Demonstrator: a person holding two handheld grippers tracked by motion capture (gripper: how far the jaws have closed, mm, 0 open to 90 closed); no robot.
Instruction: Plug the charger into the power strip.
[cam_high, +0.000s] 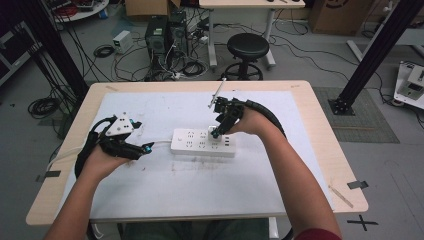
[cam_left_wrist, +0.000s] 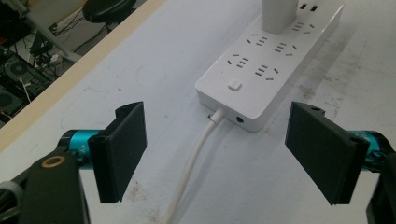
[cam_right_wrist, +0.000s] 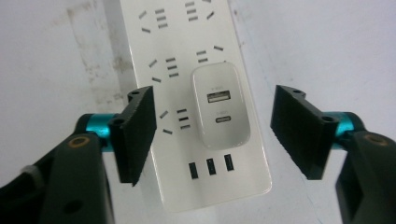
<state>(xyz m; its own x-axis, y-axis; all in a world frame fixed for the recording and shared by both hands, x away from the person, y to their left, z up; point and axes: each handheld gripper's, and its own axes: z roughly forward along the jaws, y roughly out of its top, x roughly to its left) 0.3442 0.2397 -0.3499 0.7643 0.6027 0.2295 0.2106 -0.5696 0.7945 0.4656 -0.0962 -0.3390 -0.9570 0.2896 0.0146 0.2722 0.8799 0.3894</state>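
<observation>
The right gripper (cam_right_wrist: 212, 123) is seen with its two black jaws spread wide, nothing pressed between the pads; a white, rounded-square plastic charger (cam_right_wrist: 220, 105) with two ports on its face is framed in the gap, clear of both jaws, and is seated in a socket of the long white plastic power strip (cam_right_wrist: 159, 42). The left gripper (cam_left_wrist: 217, 151) is likewise held open and empty, its jaws set on either side of the thin white cable (cam_left_wrist: 191, 163) that leaves the switch end of the strip, with no contact made. In the high view the strip (cam_high: 192, 141) is found near the middle of the white mat (cam_high: 165, 185) covering the wooden tabletop (cam_high: 325, 150), nearer the far edge than the near one. Broad bare mat is left towards the near edge and both near corners, and a narrower band lies behind the strip. The charger (cam_high: 214, 131) is placed at the strip's right end, directly under the right gripper (cam_high: 218, 131), while the left gripper (cam_high: 148, 148) is held just off the strip's left end.
</observation>
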